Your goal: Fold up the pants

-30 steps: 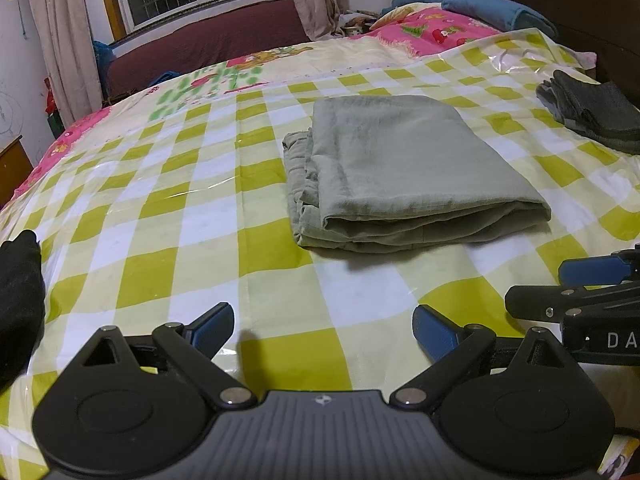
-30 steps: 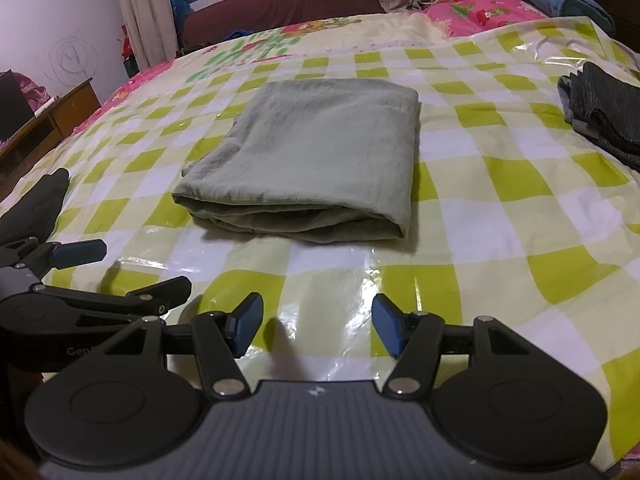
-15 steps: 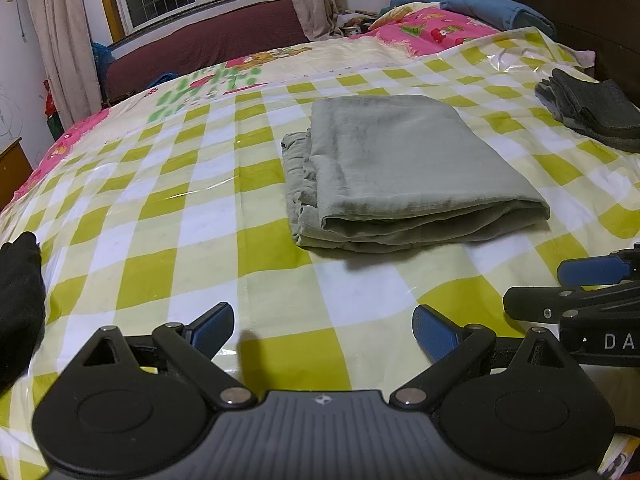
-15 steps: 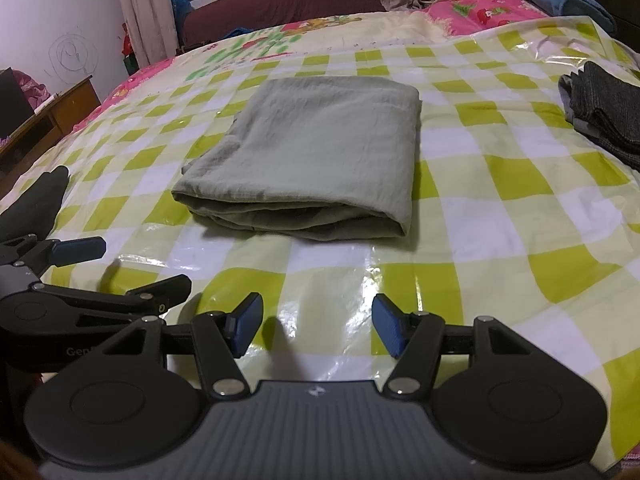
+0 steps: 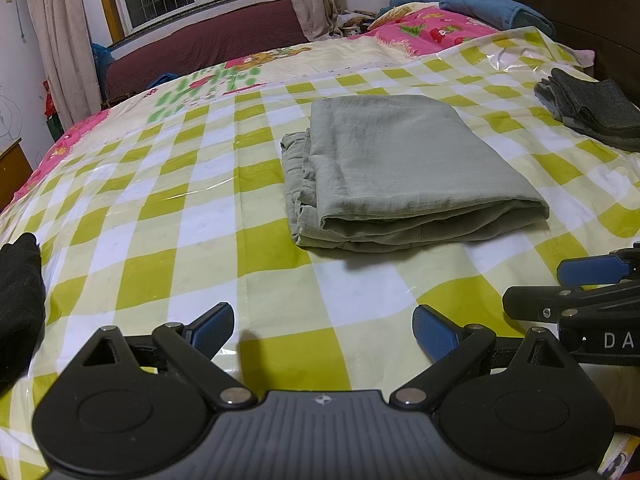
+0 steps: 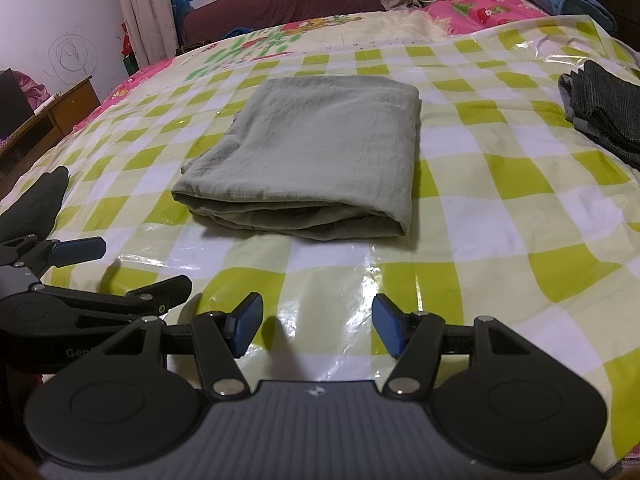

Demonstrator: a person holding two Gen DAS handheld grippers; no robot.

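Grey-green pants (image 5: 400,168) lie folded into a flat rectangle on the yellow-and-white checked plastic sheet (image 5: 200,208) over the bed. They also show in the right wrist view (image 6: 316,156). My left gripper (image 5: 323,332) is open and empty, low over the sheet, well short of the pants. My right gripper (image 6: 317,330) is open and empty, also short of the pants. Each gripper shows at the edge of the other's view: the right one (image 5: 576,280) and the left one (image 6: 80,264).
A folded dark grey garment (image 5: 592,108) lies at the right of the sheet; it shows in the right wrist view (image 6: 600,112). A black cloth (image 5: 18,300) lies at the left edge. Blue pillows (image 5: 480,8) and pink bedding are at the back. A wooden cabinet (image 6: 48,116) stands left.
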